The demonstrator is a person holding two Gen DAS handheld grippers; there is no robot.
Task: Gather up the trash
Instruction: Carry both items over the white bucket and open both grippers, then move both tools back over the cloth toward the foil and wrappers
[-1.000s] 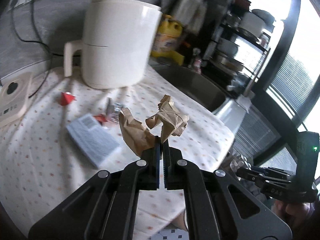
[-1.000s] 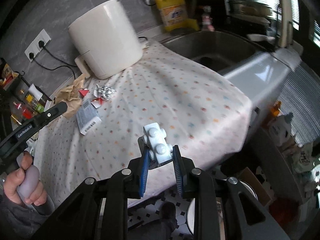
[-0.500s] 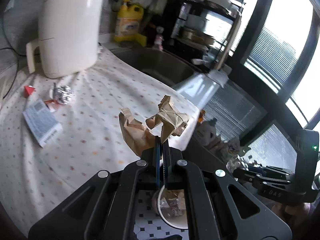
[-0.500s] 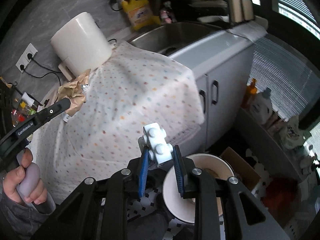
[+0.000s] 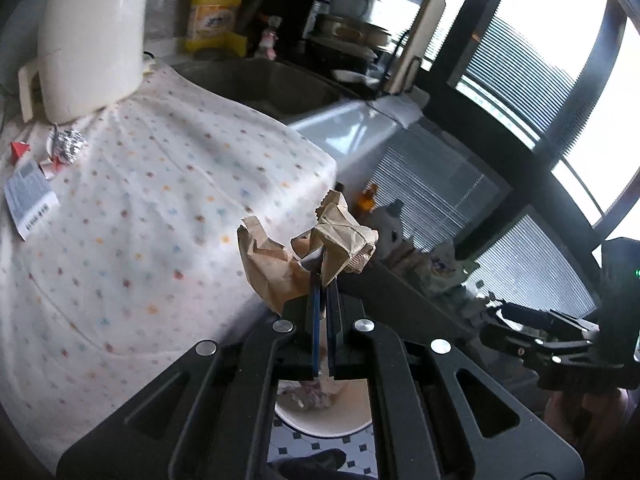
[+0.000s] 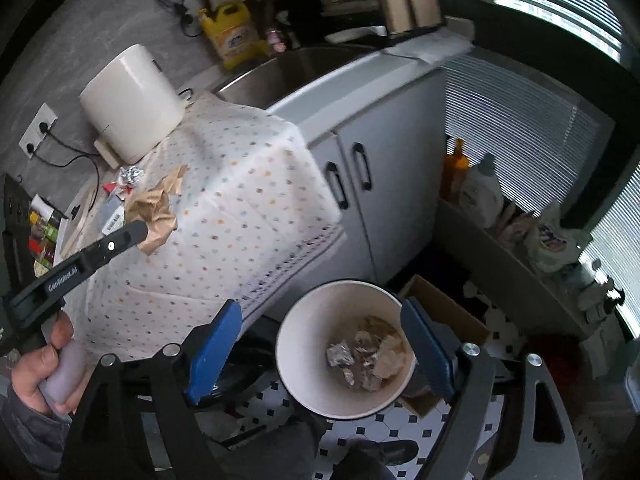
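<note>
My left gripper (image 5: 323, 280) is shut on a crumpled brown paper bag (image 5: 276, 264) and holds it in the air past the table's edge, above a white trash bin (image 5: 324, 412) on the floor. The bag also shows in the right wrist view (image 6: 154, 216). My right gripper (image 6: 320, 344) is wide open and empty, directly over the white bin (image 6: 296, 360), which holds foil and paper scraps (image 6: 368, 356). On the dotted tablecloth (image 5: 160, 208) lie a foil ball (image 5: 69, 145), a red scrap (image 5: 18, 149) and a grey printed packet (image 5: 30, 198).
A white air fryer (image 5: 92, 36) stands at the back of the table. A sink (image 6: 304, 68) and yellow detergent bottle (image 6: 232, 34) are behind. White cabinet doors (image 6: 372, 176), a low shelf with bottles (image 6: 480, 188) and a cardboard box (image 6: 440, 300) surround the bin.
My right gripper has opened wide; the white block it held is gone from it. Both grippers have moved off the table, over the bin. The left still holds the paper bag.
</note>
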